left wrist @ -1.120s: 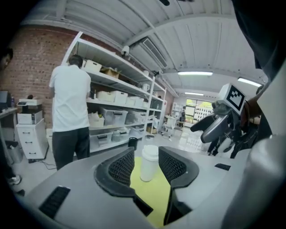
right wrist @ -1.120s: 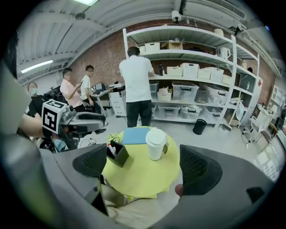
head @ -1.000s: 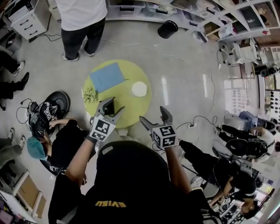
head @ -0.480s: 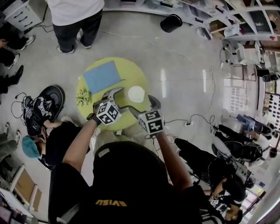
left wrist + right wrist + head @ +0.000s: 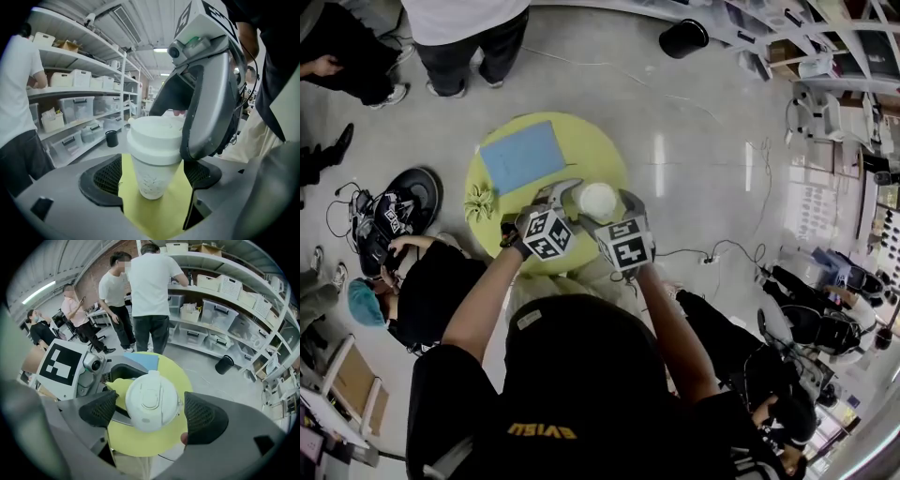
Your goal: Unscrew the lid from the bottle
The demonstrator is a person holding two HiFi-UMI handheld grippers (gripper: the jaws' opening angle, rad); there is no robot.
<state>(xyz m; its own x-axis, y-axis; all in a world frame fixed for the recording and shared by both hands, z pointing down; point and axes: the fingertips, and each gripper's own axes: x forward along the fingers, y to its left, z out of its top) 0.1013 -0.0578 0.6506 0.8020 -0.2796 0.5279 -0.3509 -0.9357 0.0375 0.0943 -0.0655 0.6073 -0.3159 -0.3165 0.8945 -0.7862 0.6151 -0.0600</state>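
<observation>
Stage: pre-grasp. Left hand-held gripper [image 5: 153,174], jaws just opened wide, astride bottle [image 5: 151,183]; right hand-held gripper [image 5: 154,411], jaws just eased inward (open, untouching), around lid [image 5: 151,401]. Next: clamp both, twist lid.

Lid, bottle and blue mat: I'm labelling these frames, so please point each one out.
lid [image 5: 151,401]: right gripper view, centre of its top.
bottle [image 5: 152,180]: left gripper view, its patterned side wall.
blue mat [image 5: 522,157]: head view, middle of the sheet.
</observation>
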